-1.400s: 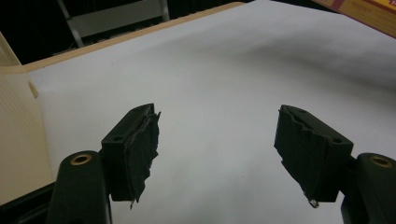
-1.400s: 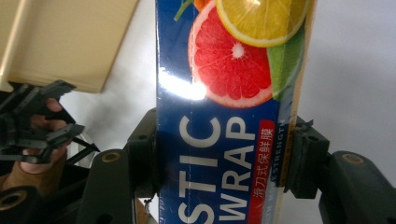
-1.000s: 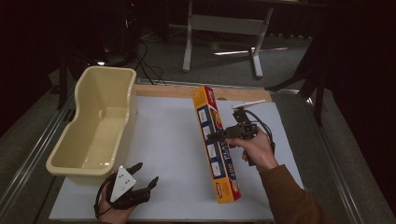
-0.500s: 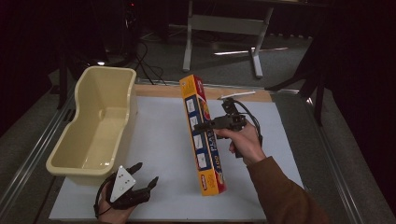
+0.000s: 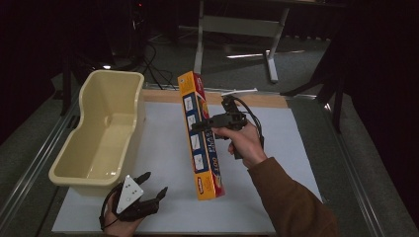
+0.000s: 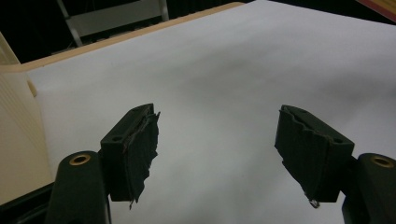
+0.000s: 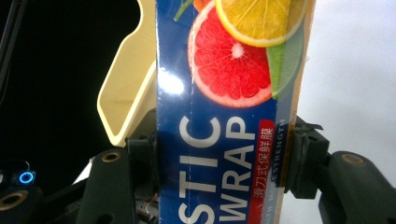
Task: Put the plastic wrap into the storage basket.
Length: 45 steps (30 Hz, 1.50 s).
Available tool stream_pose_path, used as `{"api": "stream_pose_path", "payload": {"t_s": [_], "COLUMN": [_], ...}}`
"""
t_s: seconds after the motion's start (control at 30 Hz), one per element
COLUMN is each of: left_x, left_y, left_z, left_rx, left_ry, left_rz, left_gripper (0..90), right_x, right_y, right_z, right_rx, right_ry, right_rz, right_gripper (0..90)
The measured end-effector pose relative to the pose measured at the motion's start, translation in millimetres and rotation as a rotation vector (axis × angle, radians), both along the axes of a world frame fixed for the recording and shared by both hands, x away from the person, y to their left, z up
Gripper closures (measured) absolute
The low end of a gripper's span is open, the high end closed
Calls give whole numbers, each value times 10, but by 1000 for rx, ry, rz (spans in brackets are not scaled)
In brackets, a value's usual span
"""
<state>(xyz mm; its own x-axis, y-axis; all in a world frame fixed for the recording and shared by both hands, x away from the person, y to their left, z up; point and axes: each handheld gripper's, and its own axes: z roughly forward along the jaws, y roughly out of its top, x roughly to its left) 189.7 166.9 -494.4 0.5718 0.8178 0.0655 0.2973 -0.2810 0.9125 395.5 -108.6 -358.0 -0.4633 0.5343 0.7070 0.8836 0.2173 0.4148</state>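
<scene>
Jaws of the right gripper (image 5: 197, 124) pinch the plastic wrap box (image 5: 200, 136) across its width, holding it tilted above the white desk (image 5: 296, 148), just right of the cream tub (image 5: 99, 133). Left gripper (image 5: 153, 185) rests at the desk's near edge, jaws spread over bare white surface.

Cream plastic tub (image 5: 104, 133) at nine o'clock on the white tabletop (image 5: 163, 148), wooden strip (image 5: 257, 100) along its twelve o'clock edge, grey metal stand (image 5: 237, 29) on the floor beyond, dark surroundings
</scene>
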Motion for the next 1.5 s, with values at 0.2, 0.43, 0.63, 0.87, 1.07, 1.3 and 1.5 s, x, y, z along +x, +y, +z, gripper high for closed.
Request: {"api": "stream_pose_path", "payload": {"t_s": [0.2, 0.43, 0.63, 0.87, 1.07, 1.3, 1.5], "left_x": [2, 3, 5, 2, -9, -3, -2], "left_y": [3, 3, 7, 7, 10, 18, 3], "left_z": [0, 0, 0, 2, 11, 8, -1], "left_rx": [-2, -4, -6, -6, -11, -14, 1], "left_ry": [-1, -1, 1, -1, -4, -4, -6], "left_rz": [1, 1, 0, -1, -3, 3, 6], "left_gripper": [295, 295, 295, 295, 295, 295, 295], "right_x": [66, 132, 199, 261, 290, 357, 438], "right_y": [92, 182, 274, 420, 555, 728, 831], "right_z": [39, 67, 34, -3, 20, 33, 10], "right_rx": [2, 26, 75, 119, 123, 143, 178], "right_ry": [2, 9, 45, 50, 56, 75, 118], "right_rz": [-16, -32, -45, -52, -66, -80, -95], "right_gripper": [416, 416, 416, 416, 415, 415, 415]}}
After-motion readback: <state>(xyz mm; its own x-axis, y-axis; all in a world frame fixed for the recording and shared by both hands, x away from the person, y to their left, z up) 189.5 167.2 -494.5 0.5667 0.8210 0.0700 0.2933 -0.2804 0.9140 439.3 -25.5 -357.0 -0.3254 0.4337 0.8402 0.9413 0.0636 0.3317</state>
